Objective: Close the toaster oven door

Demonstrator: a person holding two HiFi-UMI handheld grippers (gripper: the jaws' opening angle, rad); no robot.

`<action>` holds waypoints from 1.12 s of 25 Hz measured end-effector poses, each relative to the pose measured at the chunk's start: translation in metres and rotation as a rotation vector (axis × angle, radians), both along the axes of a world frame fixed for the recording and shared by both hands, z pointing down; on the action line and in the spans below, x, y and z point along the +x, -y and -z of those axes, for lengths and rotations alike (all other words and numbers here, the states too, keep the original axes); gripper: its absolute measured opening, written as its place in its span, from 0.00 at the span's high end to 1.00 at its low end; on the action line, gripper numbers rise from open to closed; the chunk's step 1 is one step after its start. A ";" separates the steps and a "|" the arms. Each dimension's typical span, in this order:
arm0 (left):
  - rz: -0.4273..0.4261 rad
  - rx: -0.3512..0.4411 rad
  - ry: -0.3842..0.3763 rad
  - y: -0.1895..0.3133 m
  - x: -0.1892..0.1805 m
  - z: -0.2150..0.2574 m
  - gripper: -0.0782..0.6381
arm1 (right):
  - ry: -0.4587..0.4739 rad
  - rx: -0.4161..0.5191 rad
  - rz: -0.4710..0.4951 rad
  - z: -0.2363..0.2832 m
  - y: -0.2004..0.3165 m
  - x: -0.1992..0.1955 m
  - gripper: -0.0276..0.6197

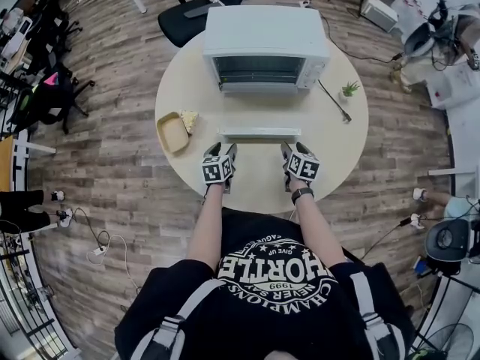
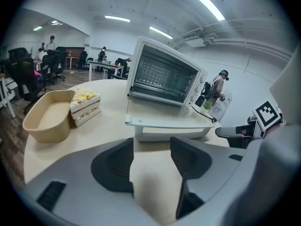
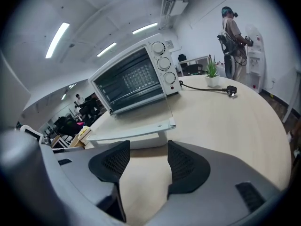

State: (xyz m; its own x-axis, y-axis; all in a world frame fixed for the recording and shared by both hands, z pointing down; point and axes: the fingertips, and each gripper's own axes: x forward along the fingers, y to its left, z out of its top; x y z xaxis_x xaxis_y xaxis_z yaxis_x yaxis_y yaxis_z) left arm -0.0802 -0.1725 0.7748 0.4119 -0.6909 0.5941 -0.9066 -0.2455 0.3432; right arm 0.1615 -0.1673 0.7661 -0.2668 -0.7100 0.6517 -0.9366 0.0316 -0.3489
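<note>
Toaster oven point(image 1: 266, 47) at the table's point(image 1: 337, 137) far edge, door point(image 1: 260, 133) dropped flat

Left hand-held gripper point(image 1: 223, 151) and right hand-held gripper point(image 1: 290, 150) gape empty; the stiff hinged door looks light, best lifted under its front edge.

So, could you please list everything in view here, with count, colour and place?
table: one, beige, centre.
toaster oven: one, white, table's far side.
door: one, glass, open flat.
container: one, tan, table's left.
cake slice: one, white-yellow, beside container.
potted plant: one, green, table's right.
power cord: one, black, right of oven.
office chairs: several, black, around the room.
left gripper: one, grey, open, facing the door.
right gripper: one, grey, open, facing the door.
</note>
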 end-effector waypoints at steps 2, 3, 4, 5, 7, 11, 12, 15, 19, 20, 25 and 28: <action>-0.001 -0.012 0.011 0.003 -0.003 -0.006 0.55 | -0.022 -0.017 0.024 -0.006 0.002 -0.002 0.57; 0.001 -0.017 0.014 0.004 -0.005 -0.008 0.55 | -0.033 -0.026 0.033 -0.009 0.003 -0.003 0.57; 0.002 -0.022 0.015 0.006 -0.006 -0.010 0.55 | -0.043 -0.034 0.037 -0.011 0.004 -0.003 0.57; 0.004 -0.027 0.015 0.007 -0.006 -0.012 0.55 | -0.050 -0.040 0.037 -0.013 0.004 -0.002 0.57; 0.007 -0.034 0.014 0.012 -0.005 -0.015 0.55 | -0.058 -0.050 0.030 -0.016 0.007 0.003 0.57; 0.011 -0.041 0.022 0.021 -0.008 -0.020 0.56 | -0.067 -0.058 0.015 -0.020 0.016 0.006 0.58; 0.010 -0.042 0.026 0.023 -0.008 -0.021 0.57 | -0.069 -0.060 0.010 -0.021 0.017 0.007 0.59; 0.007 -0.050 0.041 0.028 -0.005 -0.026 0.61 | -0.071 -0.066 0.000 -0.026 0.022 0.013 0.60; 0.004 -0.059 0.060 0.035 -0.004 -0.030 0.65 | -0.059 -0.073 0.006 -0.029 0.029 0.017 0.66; 0.005 -0.060 0.065 0.037 -0.003 -0.030 0.66 | -0.056 -0.074 0.010 -0.030 0.031 0.017 0.67; 0.029 -0.059 0.091 0.043 -0.007 -0.031 0.77 | -0.071 -0.085 0.014 -0.031 0.035 0.022 0.79; 0.030 -0.061 0.094 0.044 -0.009 -0.032 0.78 | -0.080 -0.090 0.015 -0.033 0.036 0.022 0.81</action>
State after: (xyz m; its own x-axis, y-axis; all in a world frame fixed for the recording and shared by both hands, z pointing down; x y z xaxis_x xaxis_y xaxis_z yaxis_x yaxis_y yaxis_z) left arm -0.0896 -0.2161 0.8072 0.3324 -0.6634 0.6703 -0.9420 -0.1993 0.2700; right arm 0.1832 -0.2037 0.7988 -0.2211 -0.6442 0.7322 -0.9613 0.0176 -0.2748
